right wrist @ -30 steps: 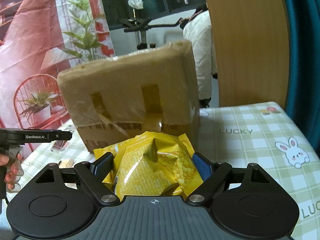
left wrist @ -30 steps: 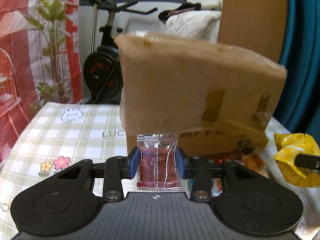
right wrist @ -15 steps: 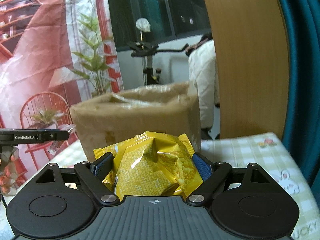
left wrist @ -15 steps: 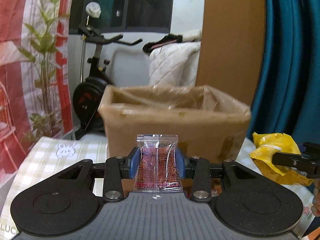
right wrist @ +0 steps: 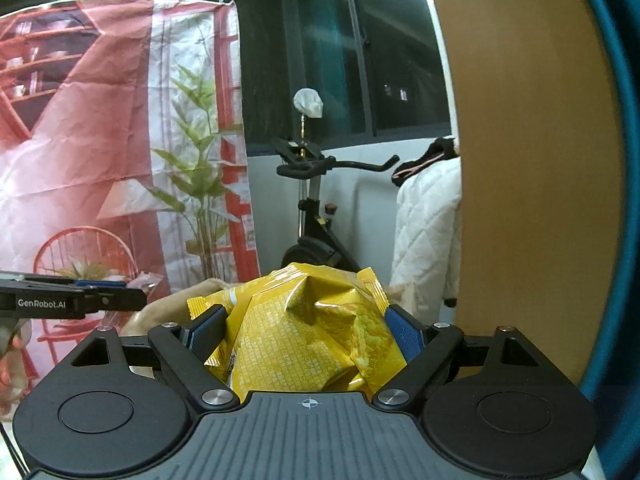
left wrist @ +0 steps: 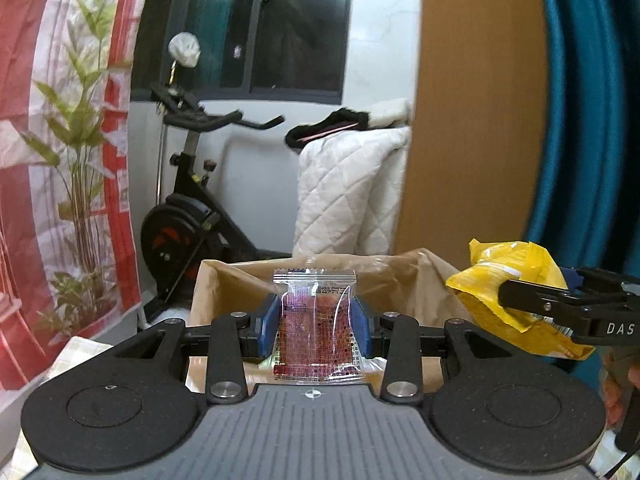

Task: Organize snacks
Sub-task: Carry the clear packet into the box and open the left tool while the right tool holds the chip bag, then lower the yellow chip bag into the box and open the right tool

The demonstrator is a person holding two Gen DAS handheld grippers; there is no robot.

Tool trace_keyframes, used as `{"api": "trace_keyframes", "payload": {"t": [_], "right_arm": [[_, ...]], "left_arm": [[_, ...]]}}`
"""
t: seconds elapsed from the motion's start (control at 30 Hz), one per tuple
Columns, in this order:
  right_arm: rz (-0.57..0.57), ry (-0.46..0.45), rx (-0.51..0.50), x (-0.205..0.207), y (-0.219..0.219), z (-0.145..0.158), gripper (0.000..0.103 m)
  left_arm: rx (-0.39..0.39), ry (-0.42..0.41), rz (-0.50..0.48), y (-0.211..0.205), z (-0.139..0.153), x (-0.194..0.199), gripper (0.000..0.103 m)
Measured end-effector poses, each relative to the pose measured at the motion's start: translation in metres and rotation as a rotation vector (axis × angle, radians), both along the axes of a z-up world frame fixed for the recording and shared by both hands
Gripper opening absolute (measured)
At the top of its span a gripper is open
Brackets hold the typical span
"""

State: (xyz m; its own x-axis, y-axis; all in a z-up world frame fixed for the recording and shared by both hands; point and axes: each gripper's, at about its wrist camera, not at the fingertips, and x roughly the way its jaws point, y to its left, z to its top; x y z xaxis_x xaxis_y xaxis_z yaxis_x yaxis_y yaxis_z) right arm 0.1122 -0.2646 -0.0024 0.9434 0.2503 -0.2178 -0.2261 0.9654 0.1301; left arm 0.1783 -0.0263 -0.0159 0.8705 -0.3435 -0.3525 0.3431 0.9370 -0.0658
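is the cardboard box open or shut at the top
Open: in the left wrist view the cardboard box shows its inner walls behind the red snack packet. Its contents cannot be seen.

The sachet (left wrist: 316,328) is clear with a dark red grid print. The bag (right wrist: 308,332) is bright yellow with fine pale lettering. The box (left wrist: 240,280) is plain brown. Both grippers are black with blue pads (left wrist: 269,322). The far-right curtain (left wrist: 580,120) is teal; the left backdrop (right wrist: 80,140) is red and white.
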Motion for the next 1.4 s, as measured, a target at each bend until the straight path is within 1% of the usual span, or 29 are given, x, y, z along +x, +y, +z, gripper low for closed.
{"api": "trace_keyframes", "payload": {"t": [0.13,0.27,0.37,0.43,0.5,0.57,0.6,0.63,0.7,0.8,0.93,1.0,1.2,1.4], "right_arm": [[0.019,0.028,0.026,0.045,0.008,-0.003,0.083],[0.023,0.058,0.026,0.075,0.018,-0.011,0.083],[0.01,0.083,-0.017,0.085,0.022,-0.022,0.083],[-0.001,0.104,-0.032,0.09,0.021,-0.029,0.085],[-0.014,0.118,-0.03,0.09,0.019,-0.034,0.087],[-0.021,0.116,-0.026,0.086,0.018,-0.035,0.089],[-0.029,0.109,-0.025,0.084,0.018,-0.034,0.094],[-0.037,0.106,-0.024,0.082,0.019,-0.033,0.096],[-0.042,0.098,-0.024,0.076,0.02,-0.032,0.097],[-0.049,0.089,-0.034,0.068,0.02,-0.028,0.098],[-0.064,0.07,-0.016,0.051,0.016,-0.022,0.099],[-0.069,0.057,-0.009,0.042,0.014,-0.02,0.102],[-0.074,0.008,-0.019,0.009,0.008,-0.012,0.102],[-0.097,-0.005,0.001,-0.017,-0.003,-0.012,0.102]], "left_arm": [[0.025,0.021,0.031,-0.002,-0.004,0.029,0.041],[0.048,0.041,0.048,-0.004,-0.01,0.047,0.041],[0.037,0.065,0.064,-0.002,-0.017,0.052,0.042],[0.044,0.085,0.068,-0.003,-0.022,0.055,0.046],[0.044,0.099,0.072,-0.001,-0.025,0.056,0.048],[0.039,0.108,0.075,0.0,-0.025,0.056,0.056],[0.039,0.105,0.076,0.001,-0.024,0.055,0.06],[0.042,0.099,0.076,0.001,-0.023,0.054,0.063],[0.056,0.086,0.074,0.001,-0.02,0.049,0.064],[0.062,0.077,0.074,0.001,-0.015,0.041,0.069],[0.061,0.071,0.079,0.004,-0.009,0.031,0.07],[0.057,0.065,0.078,0.006,-0.006,0.024,0.07],[0.055,0.053,0.075,0.012,0.003,0.003,0.07],[0.048,0.052,0.071,0.017,0.005,-0.017,0.07]]}}
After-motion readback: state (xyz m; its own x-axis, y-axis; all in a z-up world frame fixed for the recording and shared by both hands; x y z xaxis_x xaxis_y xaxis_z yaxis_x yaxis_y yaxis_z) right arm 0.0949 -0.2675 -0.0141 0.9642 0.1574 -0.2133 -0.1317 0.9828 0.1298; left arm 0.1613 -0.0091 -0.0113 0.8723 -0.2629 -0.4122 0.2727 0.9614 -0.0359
